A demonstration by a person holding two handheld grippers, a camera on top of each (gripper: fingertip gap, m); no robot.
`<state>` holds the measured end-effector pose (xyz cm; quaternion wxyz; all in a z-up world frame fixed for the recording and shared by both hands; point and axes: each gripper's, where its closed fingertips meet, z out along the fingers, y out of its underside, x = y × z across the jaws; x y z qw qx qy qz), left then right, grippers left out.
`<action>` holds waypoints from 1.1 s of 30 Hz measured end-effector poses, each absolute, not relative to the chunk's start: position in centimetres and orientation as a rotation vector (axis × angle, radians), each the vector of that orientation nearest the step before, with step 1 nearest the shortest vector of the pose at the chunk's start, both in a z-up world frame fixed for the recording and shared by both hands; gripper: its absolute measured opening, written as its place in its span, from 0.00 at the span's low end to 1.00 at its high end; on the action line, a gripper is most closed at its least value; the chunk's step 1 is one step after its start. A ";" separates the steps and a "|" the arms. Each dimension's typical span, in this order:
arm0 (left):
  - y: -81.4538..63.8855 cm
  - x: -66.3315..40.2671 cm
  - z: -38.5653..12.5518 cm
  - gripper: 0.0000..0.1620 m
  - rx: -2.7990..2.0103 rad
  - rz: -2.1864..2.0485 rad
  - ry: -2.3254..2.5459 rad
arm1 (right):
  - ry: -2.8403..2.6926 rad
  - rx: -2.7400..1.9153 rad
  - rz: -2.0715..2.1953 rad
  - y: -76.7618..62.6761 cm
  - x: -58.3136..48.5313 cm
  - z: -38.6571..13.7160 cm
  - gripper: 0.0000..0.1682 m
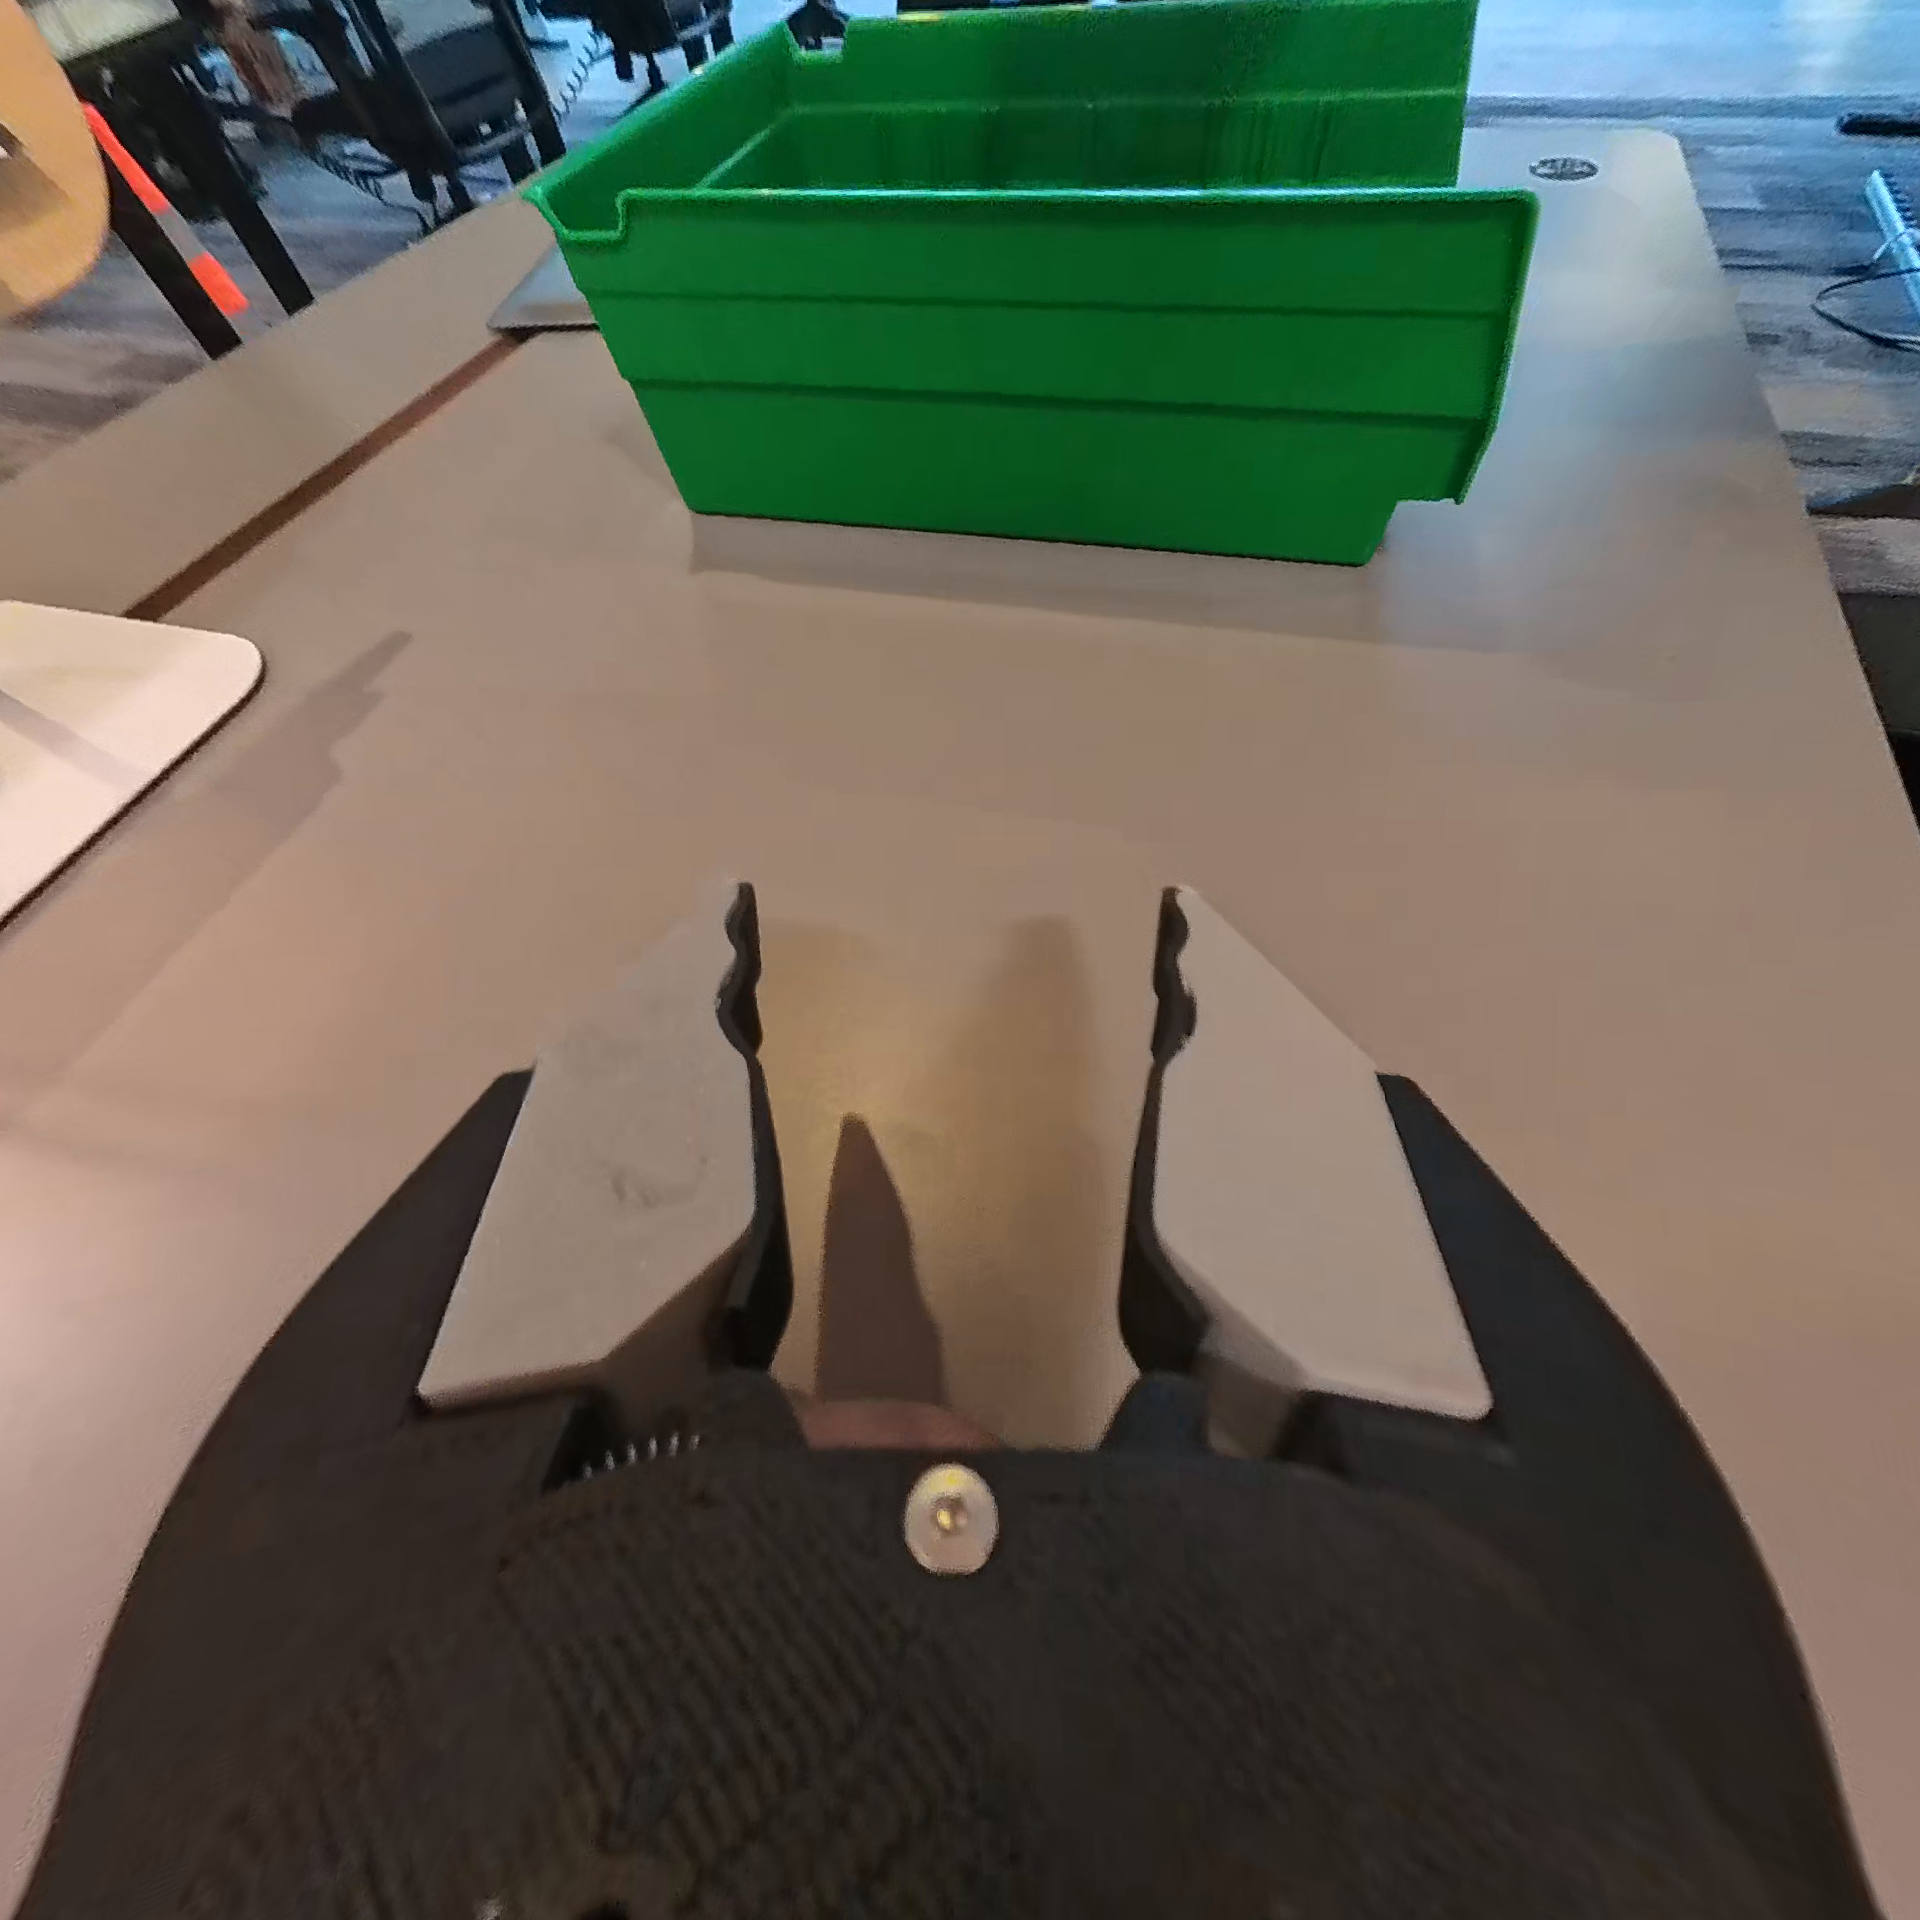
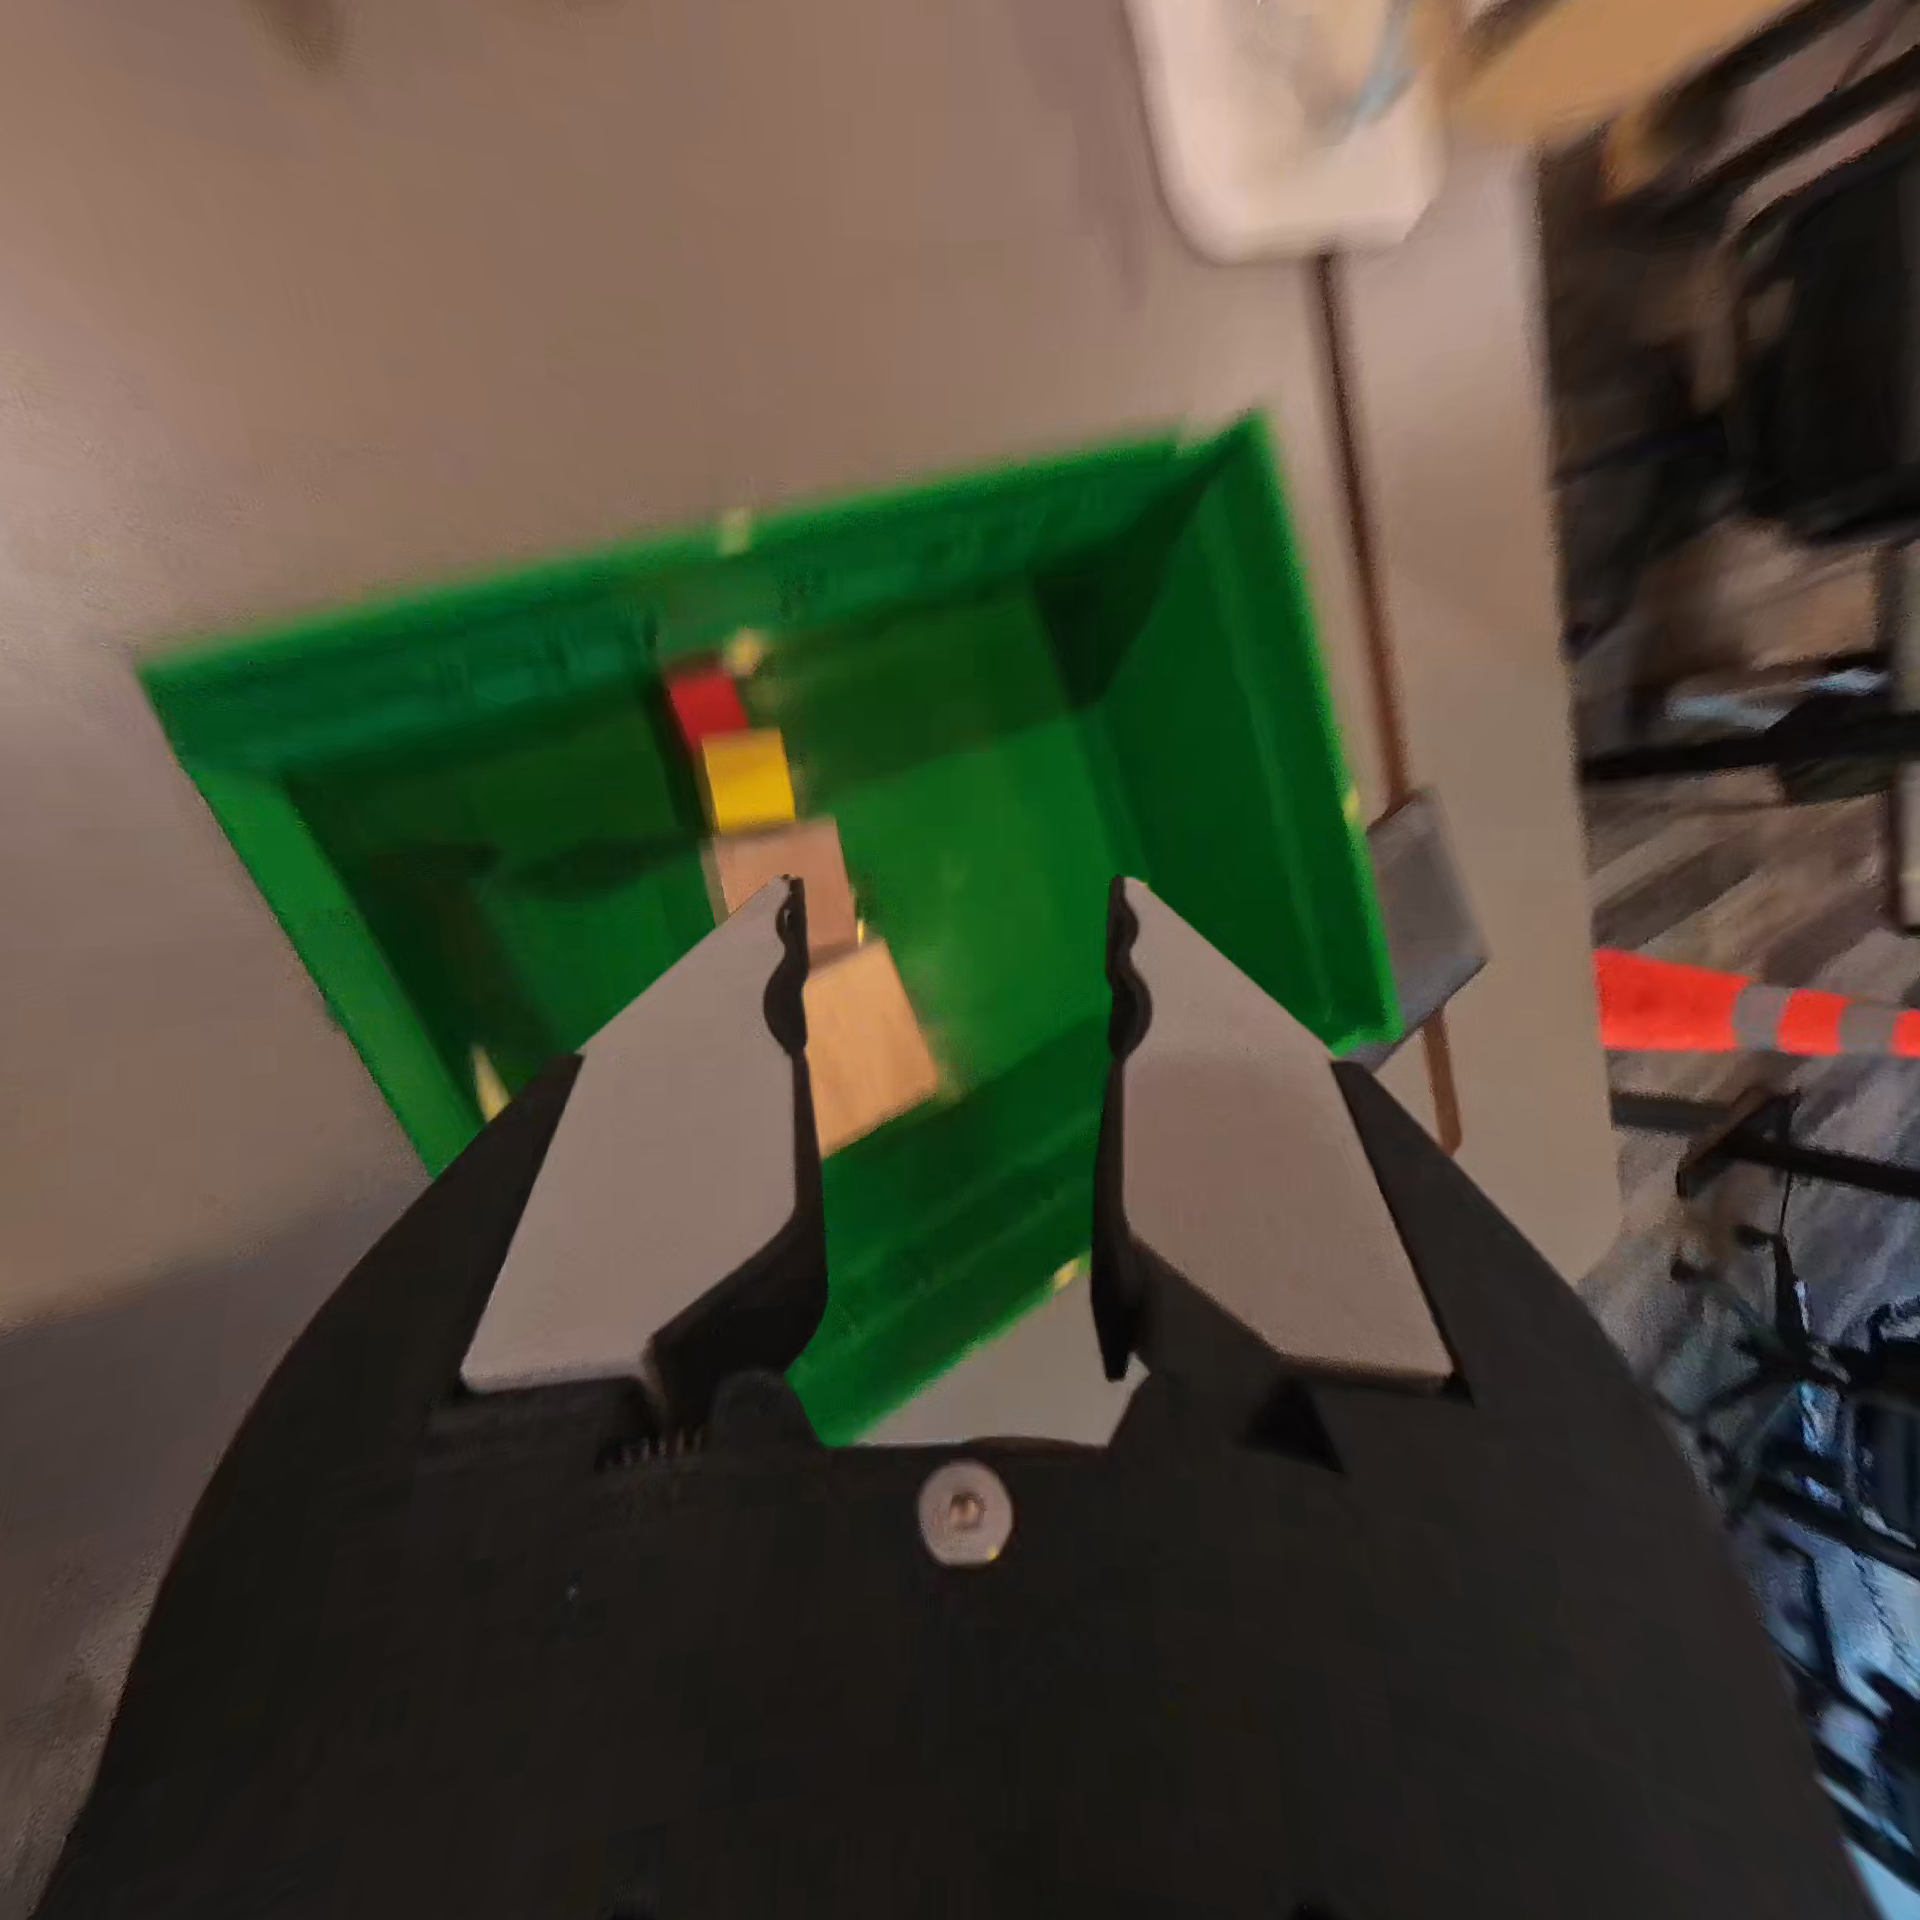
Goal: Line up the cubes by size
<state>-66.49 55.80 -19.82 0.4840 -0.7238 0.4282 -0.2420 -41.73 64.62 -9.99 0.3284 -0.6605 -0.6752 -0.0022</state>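
Observation:
In the blurred right wrist view a green bin [image 2: 1236, 748] holds several cubes in a row: a red cube [image 2: 709, 700] farthest, then a yellow cube [image 2: 746, 779], a wooden cube [image 2: 805, 883], and a larger wooden cube [image 2: 868, 1034] nearest. My right gripper [image 2: 954, 896] is open and empty, hovering above the bin over the wooden cubes. My left gripper [image 1: 956, 906] is open and empty, low over the bare table [image 1: 1039, 727], well short of the green bin [image 1: 1049, 416]. The cubes are hidden behind the bin wall in the left wrist view.
A white pad [image 1: 104, 717] lies at the table's left edge and shows in the right wrist view [image 2: 1288, 135]. A grey flat slab [image 1: 540, 296] lies under the bin's far corner. A seam [image 1: 343, 468] crosses the table. Chairs, cables and a red-striped bar [image 2: 1745, 1013] lie beyond the table.

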 end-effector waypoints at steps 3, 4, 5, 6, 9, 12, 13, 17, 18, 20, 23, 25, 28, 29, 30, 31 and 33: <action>56.3 -66.6 -20.0 0.52 -1.784 -0.554 1.013 | -1.533 -1.599 0.120 62.5 -45.9 -5.6 0.38; 56.6 -66.6 -19.9 0.53 -1.783 -0.536 0.997 | -1.480 -1.561 0.188 61.2 -47.3 -4.5 0.40; 56.9 -66.7 -19.8 0.54 -1.781 -0.520 0.978 | -1.399 -1.533 0.246 60.2 -48.6 -3.3 0.40; 57.2 -66.8 -19.7 0.55 -1.778 -0.506 0.957 | -1.317 -1.508 0.322 59.2 -50.0 -2.2 0.41; 58.2 -67.4 -19.0 0.57 -1.766 -0.461 0.873 | -1.116 -1.491 0.596 55.8 -53.9 -0.8 0.52; 58.5 -67.5 -18.3 0.59 -1.753 -0.474 0.813 | -1.008 -1.491 0.800 53.3 -57.9 -1.8 0.60; 58.5 -67.5 -18.2 0.60 -1.754 -0.479 0.804 | -0.982 -1.480 0.829 52.7 -59.2 -2.5 0.63; 57.6 -68.1 -17.1 0.61 -1.724 -0.395 0.717 | -0.866 -1.381 0.741 52.9 -62.7 -6.2 0.64; 57.0 -68.3 -16.4 0.63 -1.702 -0.363 0.676 | -0.843 -1.362 0.673 53.4 -62.9 -7.2 0.64; 55.2 -69.4 -14.6 0.65 -1.648 -0.296 0.576 | -0.833 -1.324 0.578 53.8 -63.2 -8.5 0.63; 51.7 -72.6 -12.4 0.65 -1.633 -0.130 0.444 | -0.876 -1.377 0.563 53.5 -63.3 -8.6 0.63; 48.8 -73.9 -11.0 0.64 -1.670 -0.074 0.466 | -0.841 -1.393 0.584 53.2 -61.7 -6.8 0.62; 44.7 -77.5 -8.4 0.59 -1.672 0.027 0.442 | -0.848 -1.483 0.496 53.3 -57.5 -6.0 0.65; 43.6 -79.5 -8.2 0.57 -1.690 0.097 0.416 | -0.850 -1.522 0.431 53.5 -55.6 -6.4 0.67; 42.6 -81.9 -8.3 0.56 -1.709 0.185 0.377 | -0.847 -1.561 0.367 53.6 -53.5 -7.1 0.67; 41.5 -84.3 -8.8 0.56 -1.727 0.264 0.327 | -0.830 -1.603 0.317 53.6 -51.5 -8.1 0.67; 39.6 -87.5 -11.0 0.56 -1.769 0.295 0.204 | -0.795 -1.696 0.298 53.0 -48.5 -10.6 0.66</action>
